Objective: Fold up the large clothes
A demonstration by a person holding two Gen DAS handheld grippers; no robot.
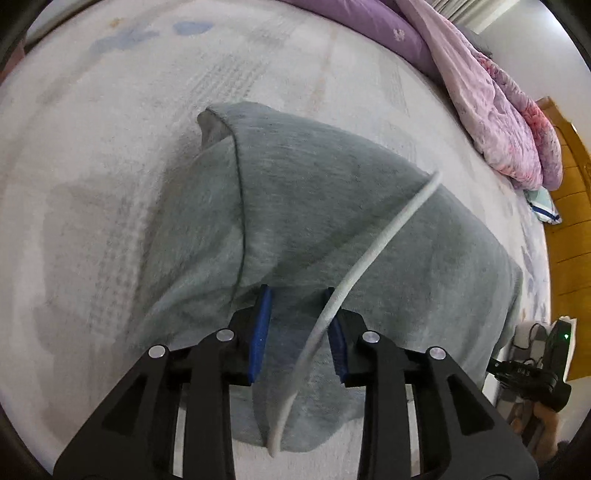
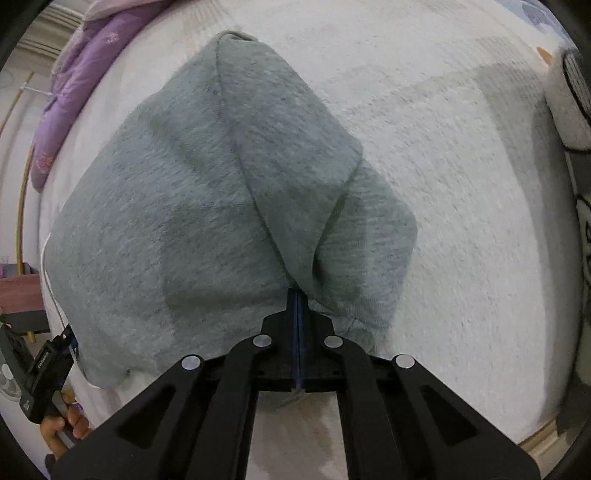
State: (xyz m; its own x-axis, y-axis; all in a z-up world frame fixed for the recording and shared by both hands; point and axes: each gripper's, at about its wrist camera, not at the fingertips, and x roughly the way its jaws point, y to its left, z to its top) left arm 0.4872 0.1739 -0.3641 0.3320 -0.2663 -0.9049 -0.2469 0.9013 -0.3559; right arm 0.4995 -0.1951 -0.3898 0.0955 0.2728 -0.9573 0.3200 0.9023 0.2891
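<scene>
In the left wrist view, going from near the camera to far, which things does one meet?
left gripper → grey garment with a white drawstring lying over it → bare white bed cover → purple quilt at the far edge.

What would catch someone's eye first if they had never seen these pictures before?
The grey sweatshirt dominates both views, lying folded over itself on the white bedspread, with a white drawstring trailing across it. The right gripper is shut on a pinch of its cloth, while the left gripper stands open over the fabric, the cord passing between its blue pads. A purple and pink quilt is heaped along the bed's far edge.
</scene>
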